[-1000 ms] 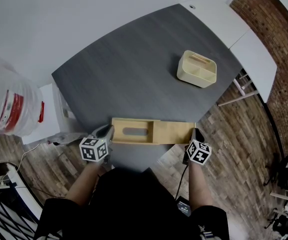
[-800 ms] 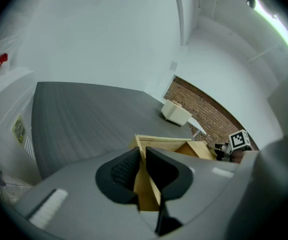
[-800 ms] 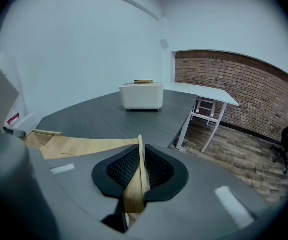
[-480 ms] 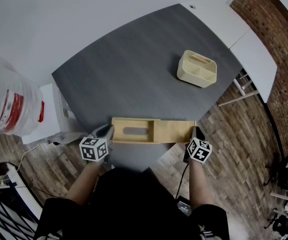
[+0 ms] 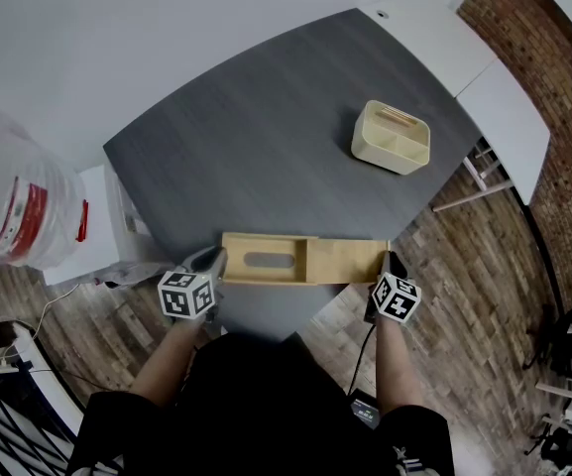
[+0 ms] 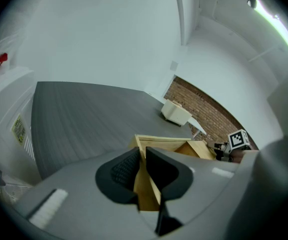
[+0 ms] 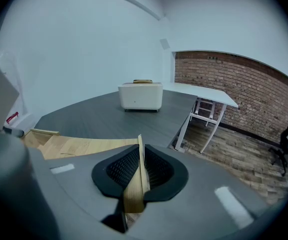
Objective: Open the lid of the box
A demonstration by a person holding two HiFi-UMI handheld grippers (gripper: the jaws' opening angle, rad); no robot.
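Wooden lid point(image 7: 84, 146) edge (partly) inside right claw point(image 7: 140, 155)

No legible text anywhere.

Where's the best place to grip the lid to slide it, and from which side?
Likely its thin right end, coming in from the right. The lid is a flat panel sticking out of the box that way, so jaws fit over its two faces; the right gripper is shut on it there, while the left gripper clamps the box's opposite end.
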